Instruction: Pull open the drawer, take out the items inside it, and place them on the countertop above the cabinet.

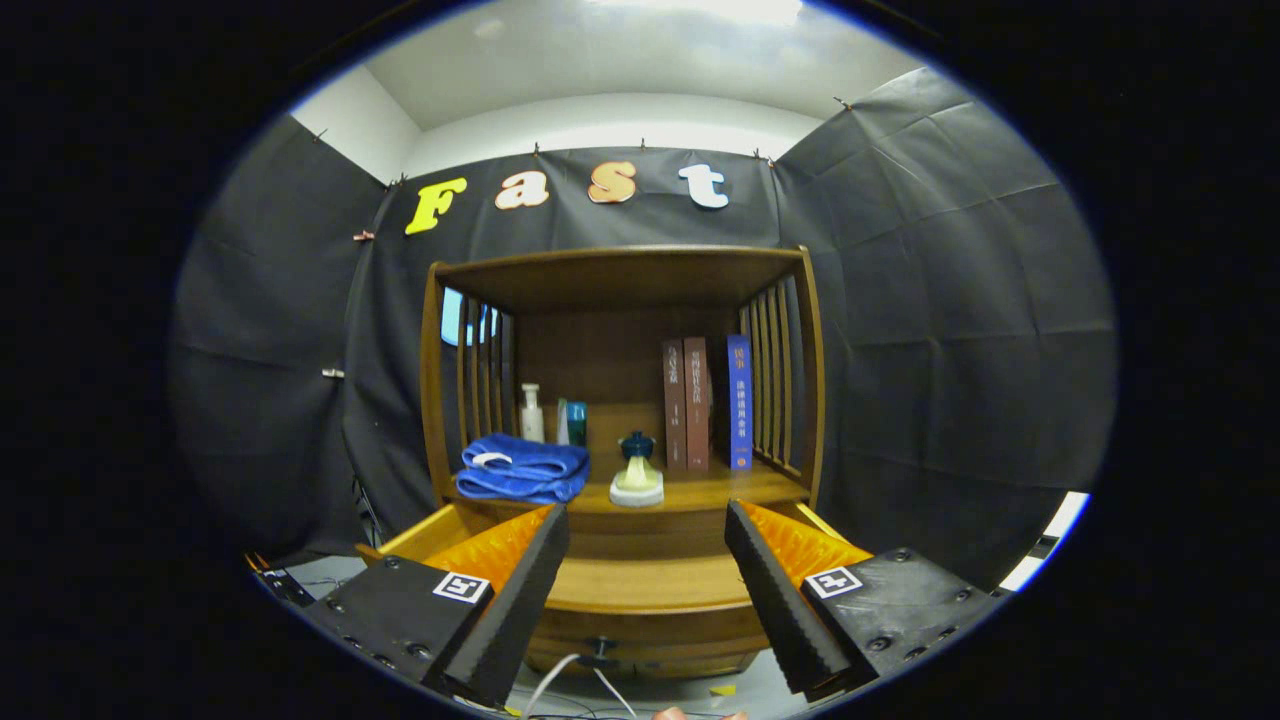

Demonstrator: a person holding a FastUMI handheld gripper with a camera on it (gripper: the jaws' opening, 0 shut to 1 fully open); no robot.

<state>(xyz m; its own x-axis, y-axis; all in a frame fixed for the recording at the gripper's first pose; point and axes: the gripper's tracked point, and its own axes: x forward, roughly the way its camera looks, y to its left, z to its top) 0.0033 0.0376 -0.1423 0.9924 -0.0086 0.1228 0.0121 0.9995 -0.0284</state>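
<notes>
Fingers spread, holding nothing; opened drawer [640, 585] directly ahead and below between them, long axis crosswise, countertop [700, 493] beyond.

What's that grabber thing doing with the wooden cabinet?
A person is holding the gripper in front of the cabinet. Its fingers are open and grip nothing. The drawer below the countertop is pulled open. On the countertop sit a folded blue towel, a small blue-topped ornament, bottles and books.
</notes>
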